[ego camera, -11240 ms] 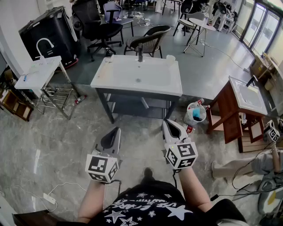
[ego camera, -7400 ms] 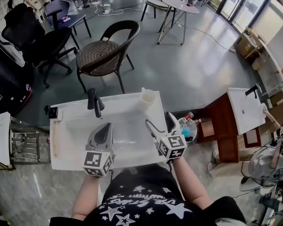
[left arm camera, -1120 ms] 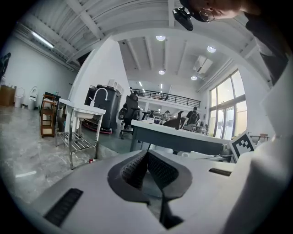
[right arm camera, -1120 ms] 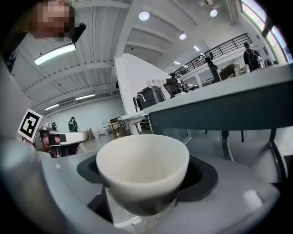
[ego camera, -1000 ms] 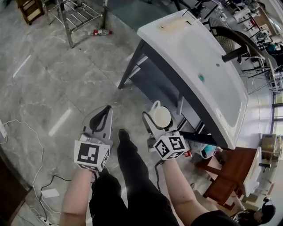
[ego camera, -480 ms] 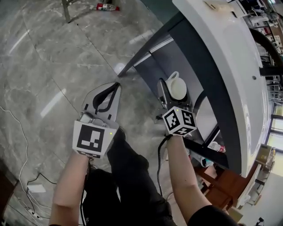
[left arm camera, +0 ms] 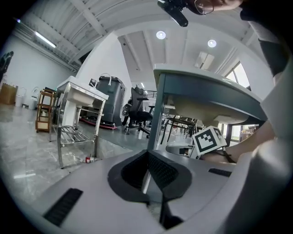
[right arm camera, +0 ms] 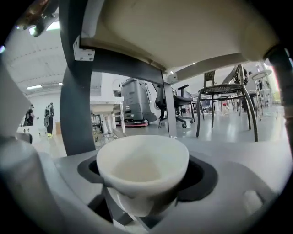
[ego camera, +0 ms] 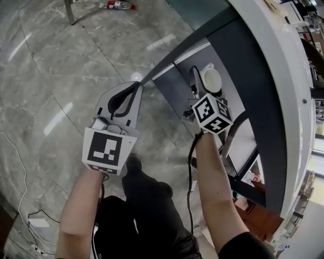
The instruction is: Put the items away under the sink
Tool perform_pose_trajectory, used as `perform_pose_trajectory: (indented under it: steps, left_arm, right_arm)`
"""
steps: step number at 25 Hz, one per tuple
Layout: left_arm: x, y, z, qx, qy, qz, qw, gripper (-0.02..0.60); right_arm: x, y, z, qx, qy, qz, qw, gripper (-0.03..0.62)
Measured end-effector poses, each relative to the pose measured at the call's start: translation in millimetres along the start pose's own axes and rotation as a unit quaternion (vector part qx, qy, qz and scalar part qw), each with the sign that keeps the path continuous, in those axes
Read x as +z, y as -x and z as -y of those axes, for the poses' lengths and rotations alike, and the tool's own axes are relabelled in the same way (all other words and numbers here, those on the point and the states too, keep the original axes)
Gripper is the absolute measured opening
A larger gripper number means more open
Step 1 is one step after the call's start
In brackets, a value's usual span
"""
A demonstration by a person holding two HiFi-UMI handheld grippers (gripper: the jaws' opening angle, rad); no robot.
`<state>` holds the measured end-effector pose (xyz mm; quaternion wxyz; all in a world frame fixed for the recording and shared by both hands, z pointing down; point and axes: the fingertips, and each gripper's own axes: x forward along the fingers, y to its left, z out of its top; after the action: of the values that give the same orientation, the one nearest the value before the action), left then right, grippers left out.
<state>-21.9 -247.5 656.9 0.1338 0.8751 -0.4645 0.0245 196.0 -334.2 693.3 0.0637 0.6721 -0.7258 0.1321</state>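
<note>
A white cup [ego camera: 210, 80] is clamped in my right gripper [ego camera: 203, 77], which reaches in under the white sink top [ego camera: 268, 55], between the dark grey frame legs [ego camera: 177, 50] and over the lower shelf [ego camera: 238, 136]. In the right gripper view the cup [right arm camera: 143, 167] stands upright between the jaws, with the underside of the basin [right arm camera: 183, 32] just above it. My left gripper [ego camera: 135, 87] hangs outside the frame, to the left of the cup, its jaws closed together with nothing between them [left arm camera: 147, 170].
A red-labelled bottle [ego camera: 115, 5] lies on the grey marble floor beside a metal rack leg [ego camera: 68, 15]. The rack [left arm camera: 73, 132] and an office chair [left arm camera: 136, 114] stand beyond the sink frame. A white cable [ego camera: 20, 167] runs over the floor at left.
The cup was taken from the sink top and carried down. Over the last second my right gripper has pushed it farther in under the sink; the left gripper has risen toward the frame leg.
</note>
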Motion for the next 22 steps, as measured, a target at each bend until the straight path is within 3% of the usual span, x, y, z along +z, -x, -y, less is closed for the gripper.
perform_pose_trajectory:
  steps: [6,14,18,22]
  left_arm:
    - [-3.6,-5.4,-3.4,0.002,0.011,-0.019,0.9998,0.009]
    - [7.5,7.1,-7.2,0.009,0.011,-0.028,0.9995,0.009]
    - [15.6,15.3,-3.7,0.014,0.016,-0.032,0.9993,0.009]
    - [20.5,23.8,6.4,0.006,0.011,-0.042,0.9991,0.009]
  right_arm:
    - [-5.0,-15.1,-4.1,-0.015,0.068,-0.017,0.997,0.413]
    - [-5.1,-28.8,14.3,-0.066,0.051,-0.037,0.996,0.413]
    - [-15.6,-31.4,4.6,-0.045,0.087,-0.073,0.993,0.416]
    - [-19.5,-18.1,9.9,-0.036,0.070,-0.091,0.993,0.427]
